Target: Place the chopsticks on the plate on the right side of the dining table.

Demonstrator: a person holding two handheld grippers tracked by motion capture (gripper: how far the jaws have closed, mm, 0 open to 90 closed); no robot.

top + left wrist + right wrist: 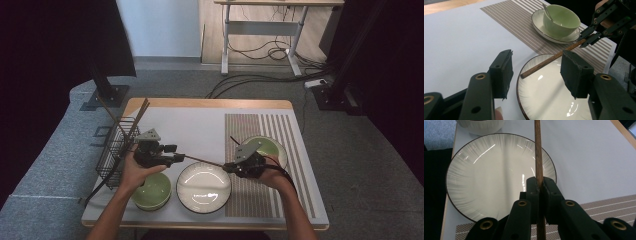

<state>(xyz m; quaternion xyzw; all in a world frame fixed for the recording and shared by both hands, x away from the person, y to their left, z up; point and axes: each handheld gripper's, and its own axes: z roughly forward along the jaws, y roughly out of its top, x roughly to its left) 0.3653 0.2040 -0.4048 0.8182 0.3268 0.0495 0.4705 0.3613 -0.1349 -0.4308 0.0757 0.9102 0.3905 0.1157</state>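
A brown chopstick (205, 161) hangs level over the white plate (205, 195). My right gripper (227, 167) is shut on one end of it; in the right gripper view the jaws (539, 185) pinch the stick (538, 150) above the plate (486, 175). My left gripper (177, 159) stands open at the stick's other end. In the left gripper view its pads (504, 68) sit wide apart, and the chopstick (549, 61) tip lies loose between them, touching neither. The right gripper (589, 40) shows beyond, at the far end of the stick.
A green bowl (152, 191) sits left of the plate. Another green bowl (561, 18) with a spoon stands on a saucer (541, 28) on the striped mat (260, 200). A wire basket (116, 150) holding more chopsticks (137, 117) stands at the table's left edge.
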